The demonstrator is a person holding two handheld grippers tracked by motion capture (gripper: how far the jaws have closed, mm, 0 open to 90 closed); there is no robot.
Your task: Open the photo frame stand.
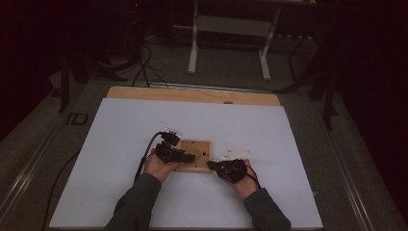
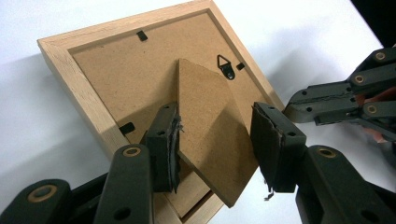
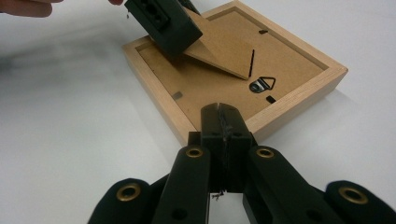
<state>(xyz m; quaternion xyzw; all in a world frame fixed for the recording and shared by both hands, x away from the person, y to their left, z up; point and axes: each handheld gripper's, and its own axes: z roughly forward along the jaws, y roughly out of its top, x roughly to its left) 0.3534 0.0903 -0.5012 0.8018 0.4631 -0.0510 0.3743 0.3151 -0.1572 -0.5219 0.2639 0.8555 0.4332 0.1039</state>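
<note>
Wood frame [image 1: 193, 155] lies face down on your white table [image 1: 120, 144], so its brown back board [image 2: 126, 79] looks up at you. It sits near the middle, between your two hands.

Your left gripper [image 2: 215, 144] comes at the frame from its left side. Its jaws stand apart, one on each side of the brown stand flap [image 2: 210, 135] that tips up from the back board. The left pad [image 2: 170, 147] touches the flap's edge — the right pad [image 2: 267, 144] sits just beside the flap, and I cannot tell if it touches. So the flap is between the jaws but not pinched. No earlier look is at hand, so that is all you get on it.

Your right gripper [image 3: 223, 128] is closed tight, with nothing in it. Its tips rest right at the near wood edge of the frame — you can see this in the right gripper view, where the little metal hanger [image 3: 262, 84] sits just past them.

A small white paper [image 1: 235, 153] lies on the table near your right hand [image 1: 245, 185].
</note>
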